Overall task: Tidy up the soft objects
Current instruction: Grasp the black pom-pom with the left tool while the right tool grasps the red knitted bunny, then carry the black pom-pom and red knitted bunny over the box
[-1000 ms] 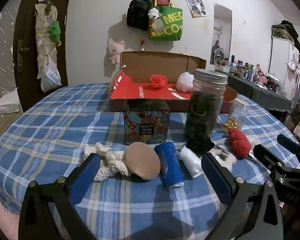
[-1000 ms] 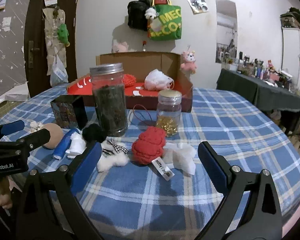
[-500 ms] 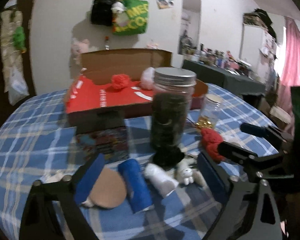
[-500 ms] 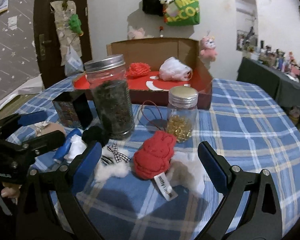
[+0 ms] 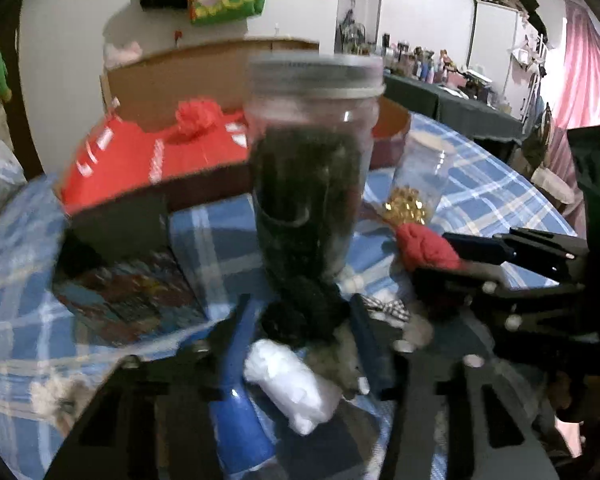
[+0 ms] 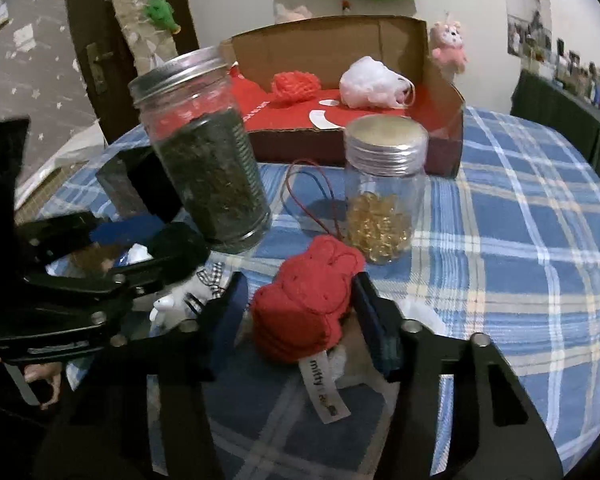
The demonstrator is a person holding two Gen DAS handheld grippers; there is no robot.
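Observation:
On the blue checked tablecloth lie several soft things. A black pom-pom sits between the fingertips of my left gripper. Its jaws are closing and the pads touch the pom-pom's sides, though this view is blurred. A white roll lies further back between the same fingers. A red knitted plush with a white label is between the pads of my right gripper. These jaws are closing too and press its flanks. In the right wrist view the left gripper shows at the left.
A cardboard box with a red floor holds a red pom-pom and a white bundle. A tall dark-filled jar and a small jar of gold beads stand close behind the grippers. A blue roll and a patterned box lie at the left.
Both grippers moved forward and down onto the soft things. Their wide jaws narrowed, the left around the black pom-pom, the right around the red plush.

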